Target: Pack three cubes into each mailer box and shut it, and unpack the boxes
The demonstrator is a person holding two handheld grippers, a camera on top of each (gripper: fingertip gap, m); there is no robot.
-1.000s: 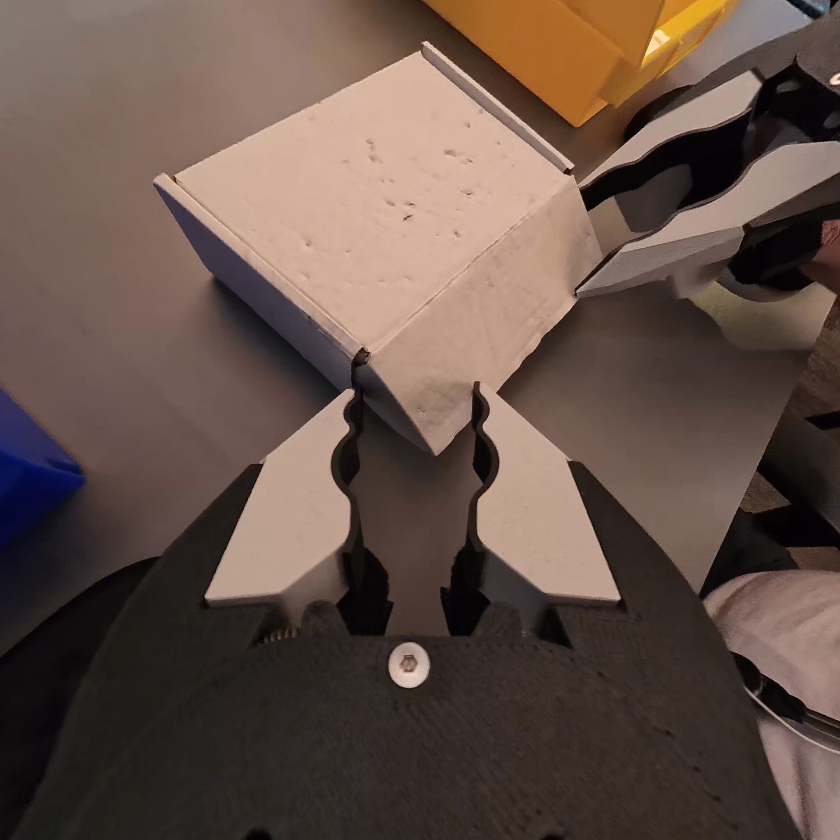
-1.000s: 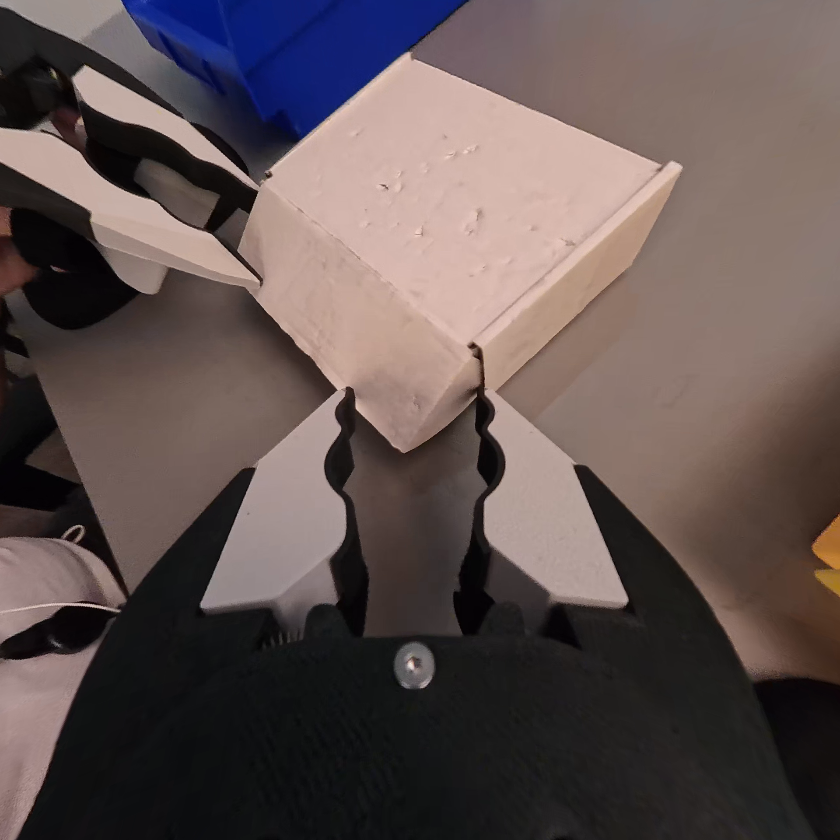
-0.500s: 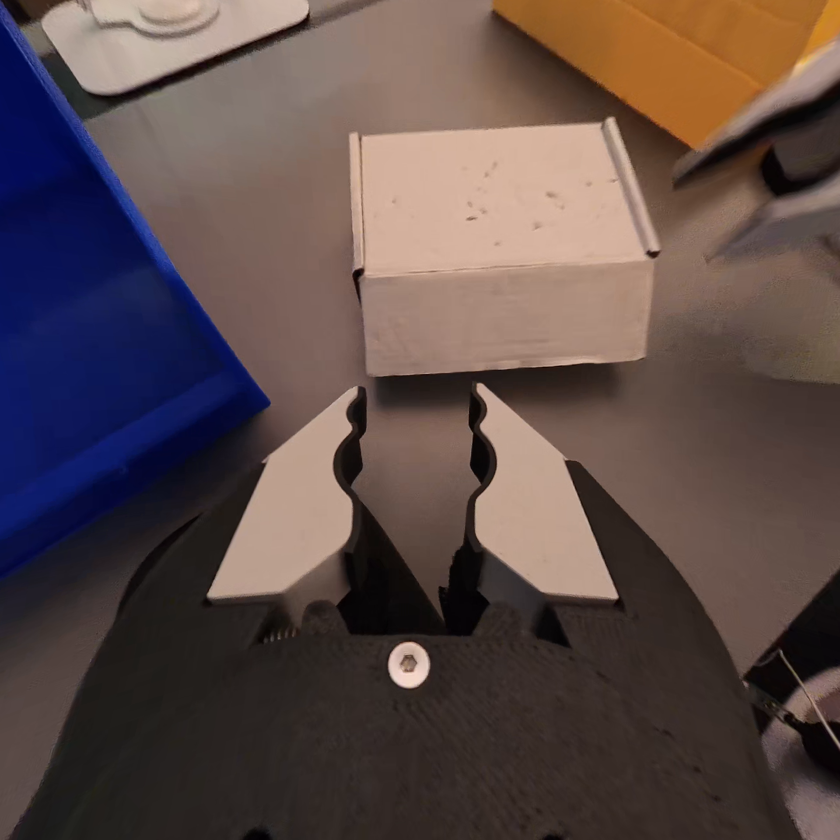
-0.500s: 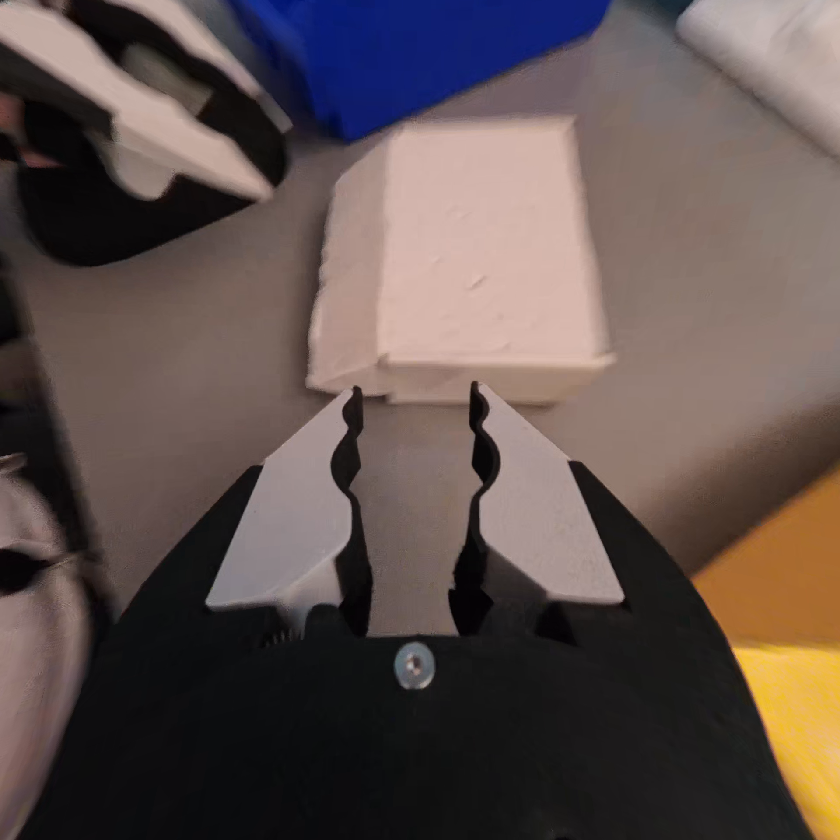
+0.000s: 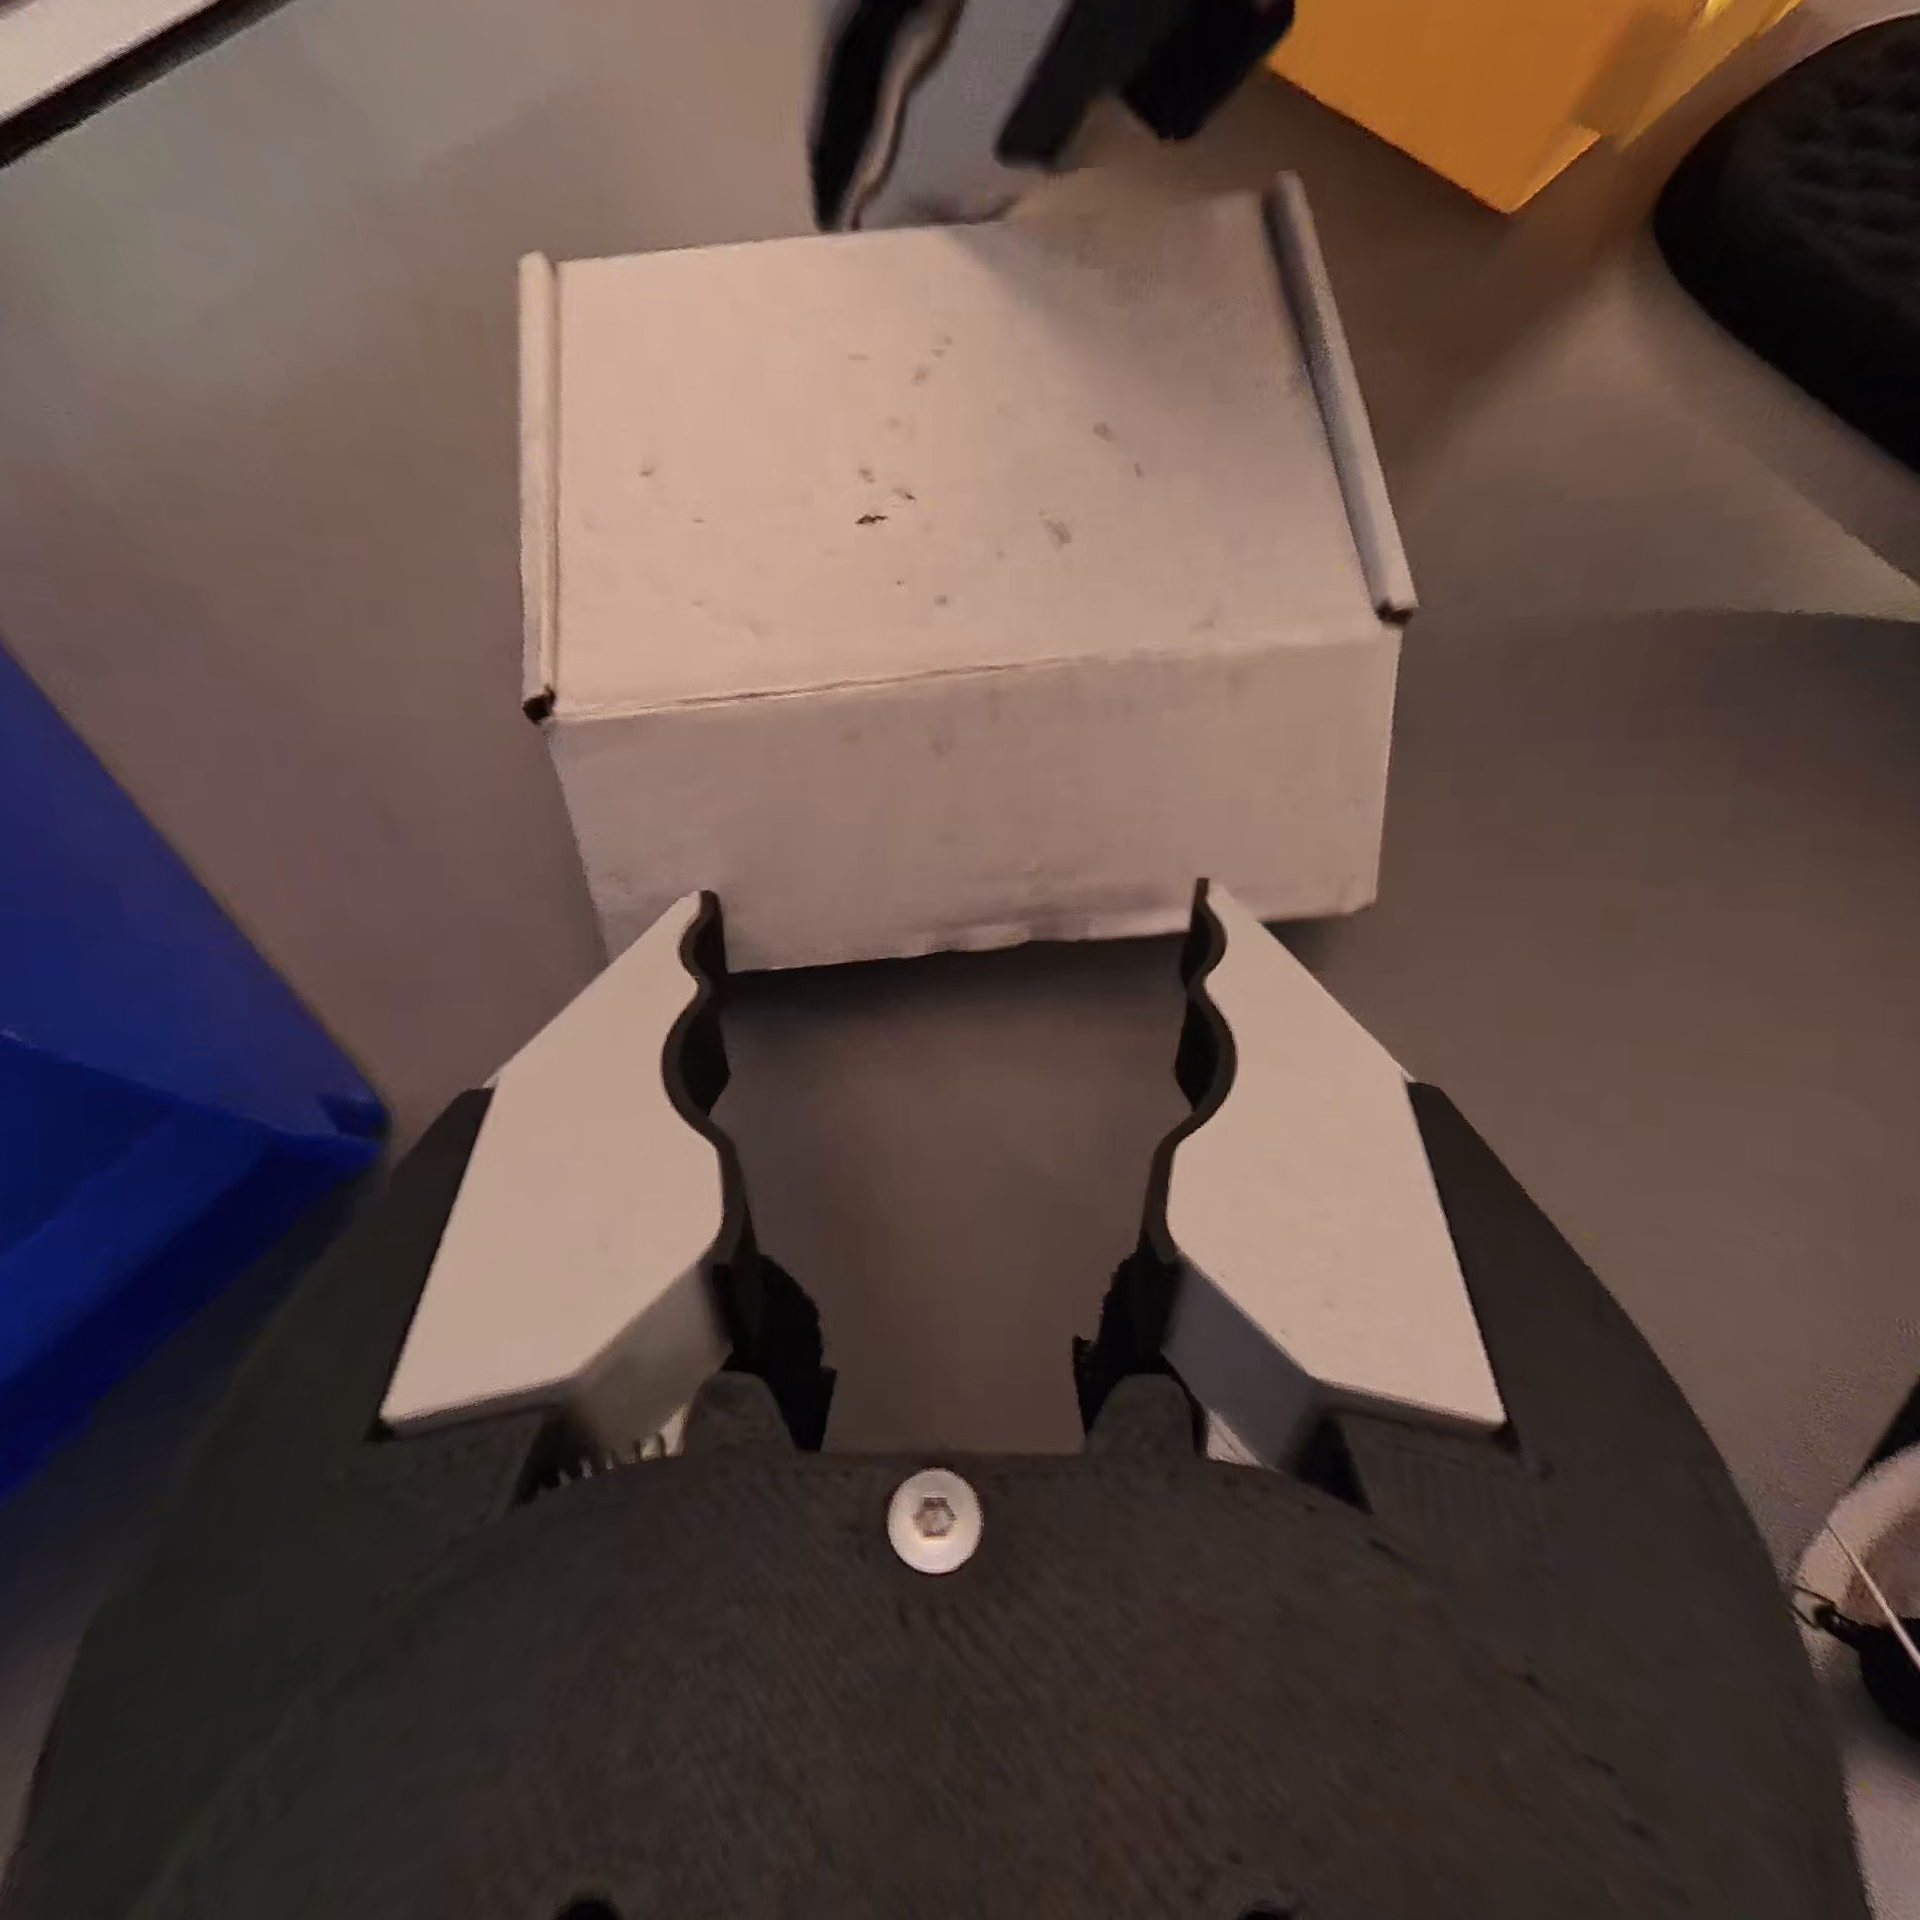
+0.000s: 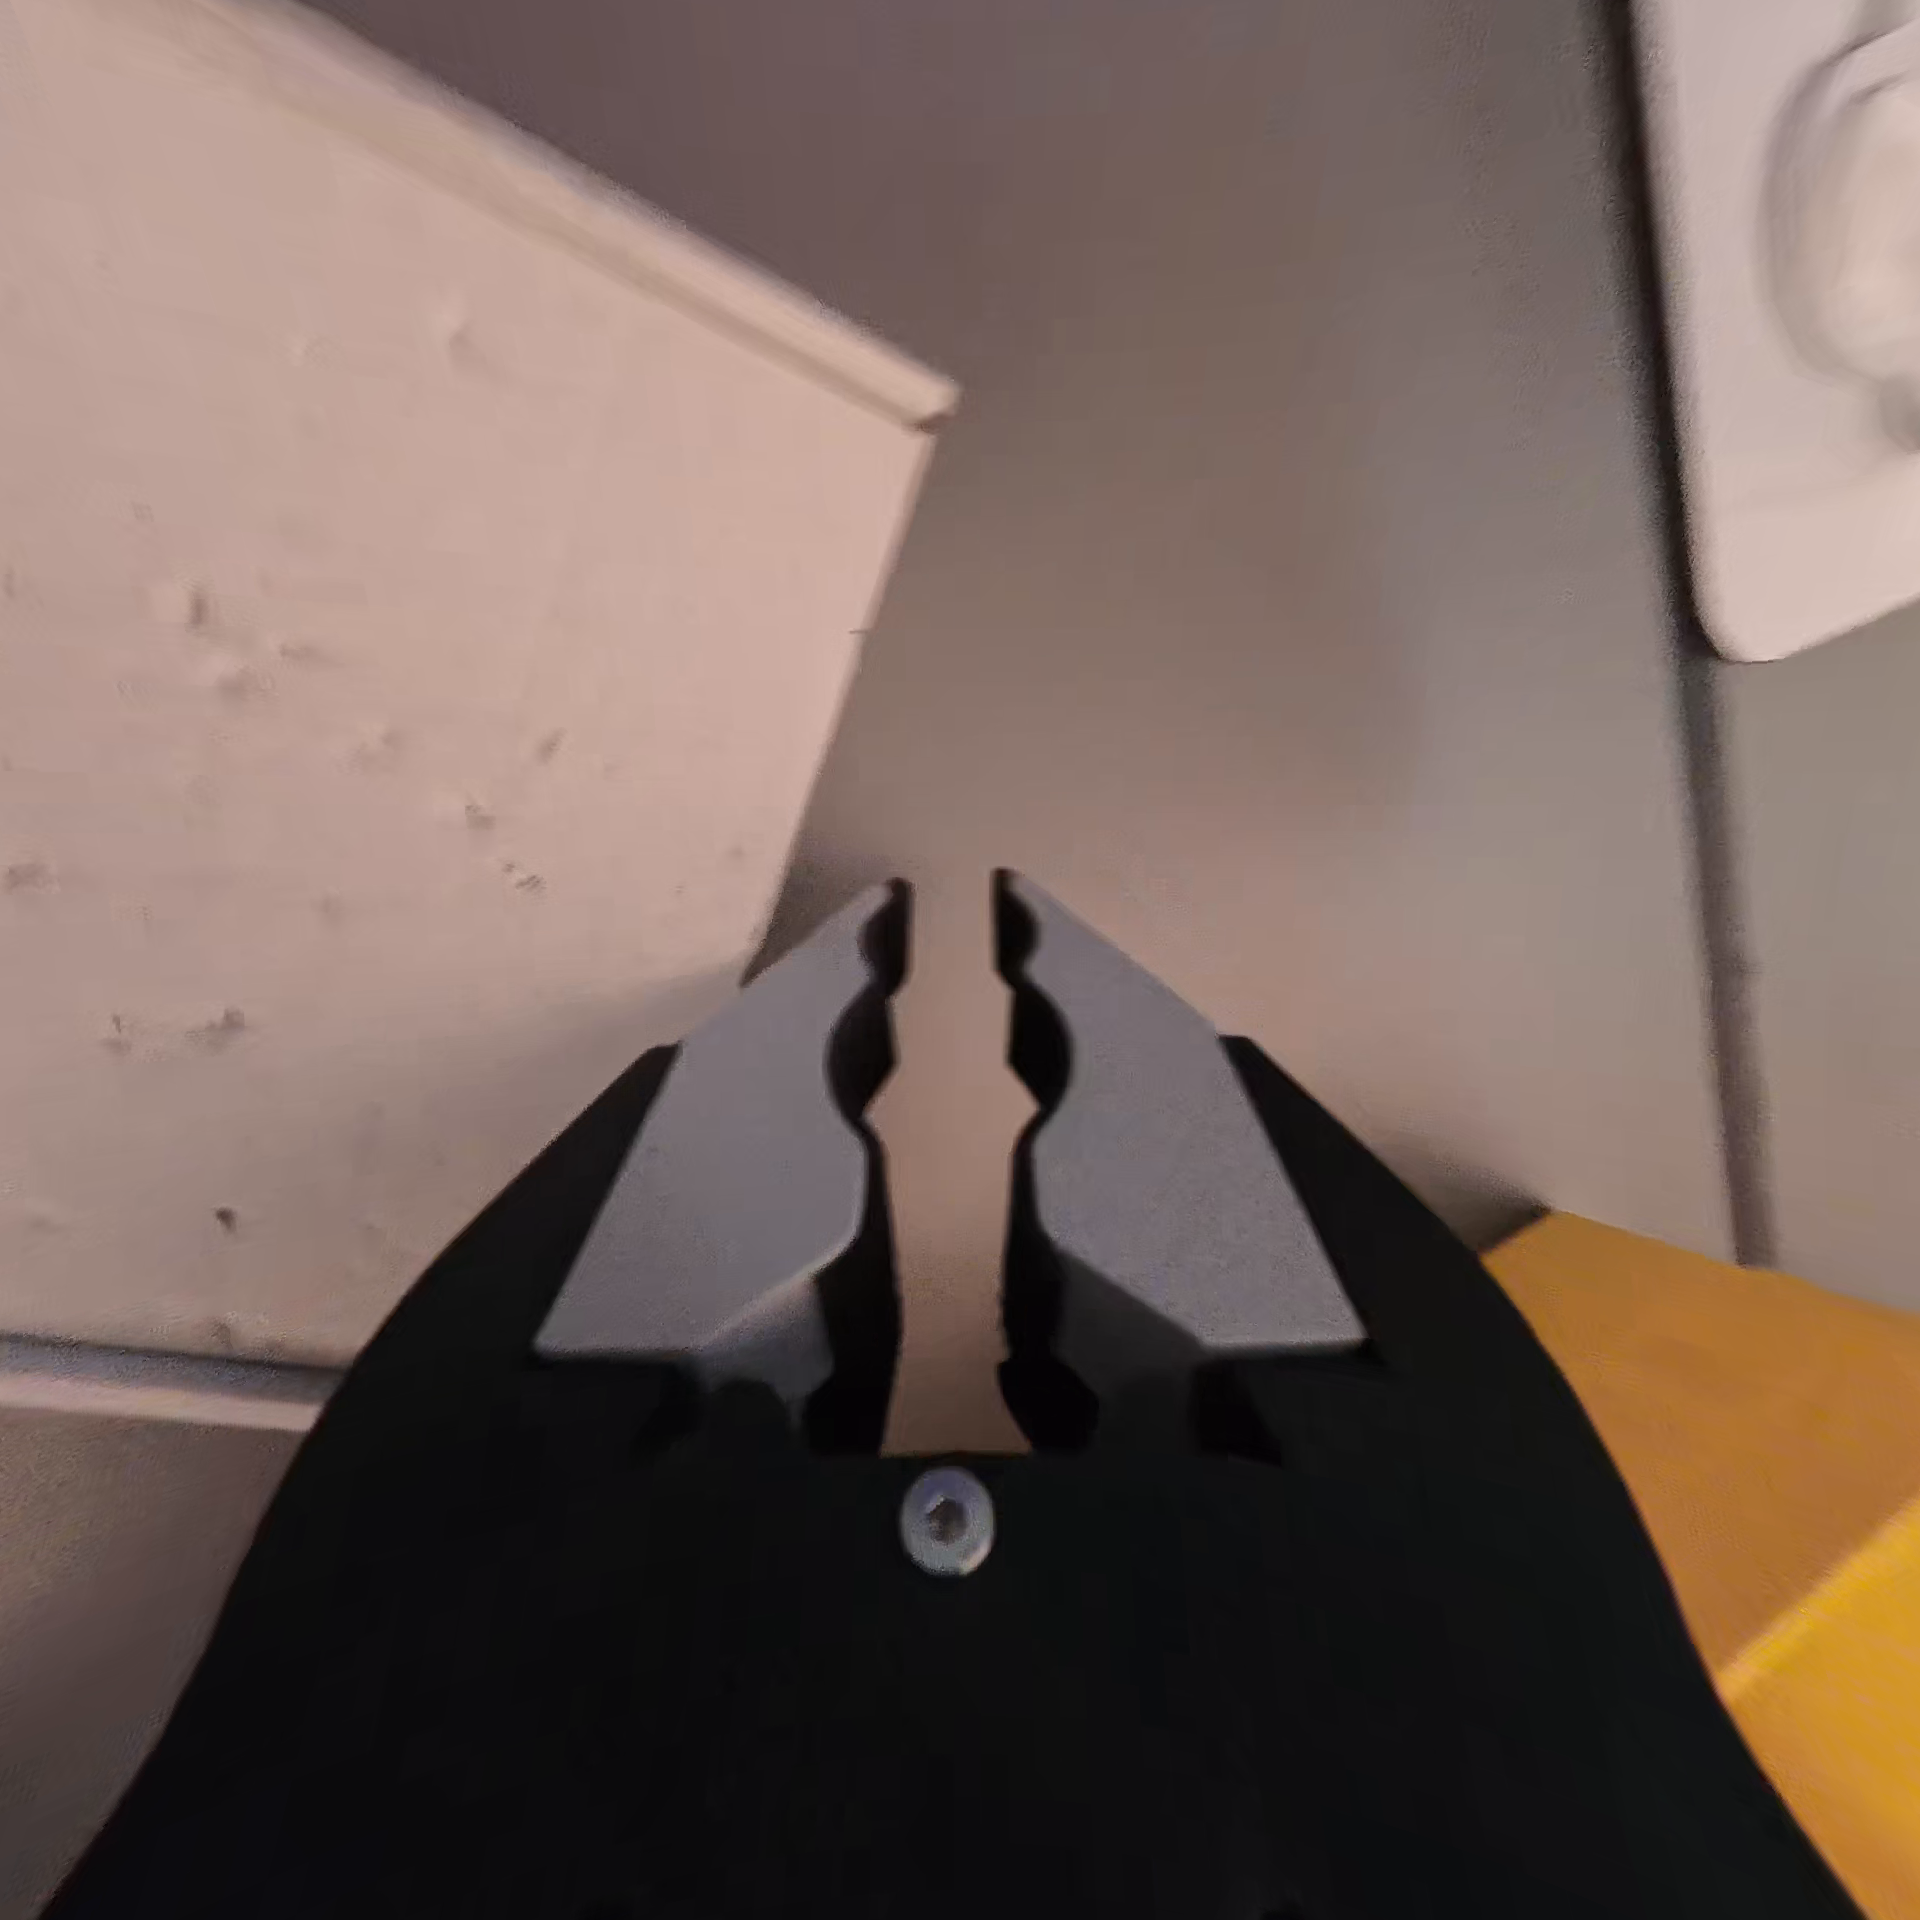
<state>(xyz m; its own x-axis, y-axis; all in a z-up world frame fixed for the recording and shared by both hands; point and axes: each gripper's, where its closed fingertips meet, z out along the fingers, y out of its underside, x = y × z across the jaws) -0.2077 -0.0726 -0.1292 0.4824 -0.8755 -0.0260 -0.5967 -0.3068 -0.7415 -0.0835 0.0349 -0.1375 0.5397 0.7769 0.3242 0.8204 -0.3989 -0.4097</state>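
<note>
In the left wrist view we see the left gripper [image 5: 951, 914] low over the grey tabletop [image 5: 312, 468], its jaws spread wide and holding nothing, the two tips just in front of the near wall of the white box [image 5: 935, 540]; whether they touch the card we cannot tell. The box sits shut at 12 o'clock from those jaws, lid down flat, its top speckled with small dents and dark marks, a rolled edge running along each side. At 9 o'clock from the box a blue bin [image 5: 135, 1091] fills the left edge, apart from it. At 1 o'clock a yellow bin [image 5: 1455, 94] lies past the far right corner, and at 12 o'clock, just behind the box, the right gripper [image 5: 925, 114] shows blurred. In the right wrist view we see the right gripper [image 6: 948, 883] with its jaws nearly together, a narrow slit left between the tips and nothing in it. The box [image 6: 395, 727] lies at 9 to 10 o'clock from those tips, its corner just beside the left finger [image 6: 748, 1122]. The yellow bin [image 6: 1704, 1455] is at 4 o'clock, and a white plate-like thing [image 6: 1808, 343], too blurred to name, rests at 2 o'clock, well apart from the box
</note>
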